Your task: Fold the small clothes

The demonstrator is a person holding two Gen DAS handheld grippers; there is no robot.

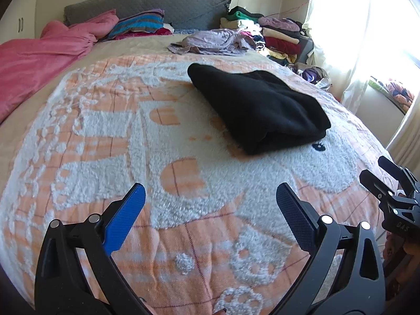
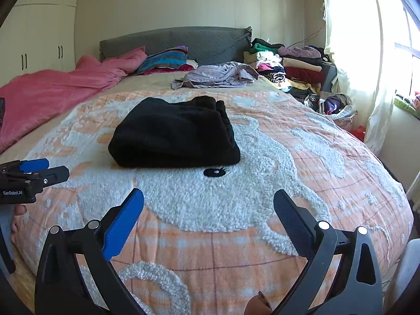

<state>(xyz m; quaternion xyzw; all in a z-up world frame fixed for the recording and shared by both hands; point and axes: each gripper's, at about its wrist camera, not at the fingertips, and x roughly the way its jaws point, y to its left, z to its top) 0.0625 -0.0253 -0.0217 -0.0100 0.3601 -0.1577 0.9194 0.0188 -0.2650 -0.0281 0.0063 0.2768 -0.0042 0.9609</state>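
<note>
Folded black garment [image 2: 174, 139] on bedspread [image 2: 275, 210], stacked hems visible only in right view

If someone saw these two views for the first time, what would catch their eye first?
The folded black garment stands out most, lying alone in the middle of the orange and white bedspread. Next come the two open grippers, the left gripper and the right gripper, both near the bed's near edge, holding nothing. Behind, a crumpled lilac garment lies near the grey headboard, with a pile of clothes to its right.
</note>
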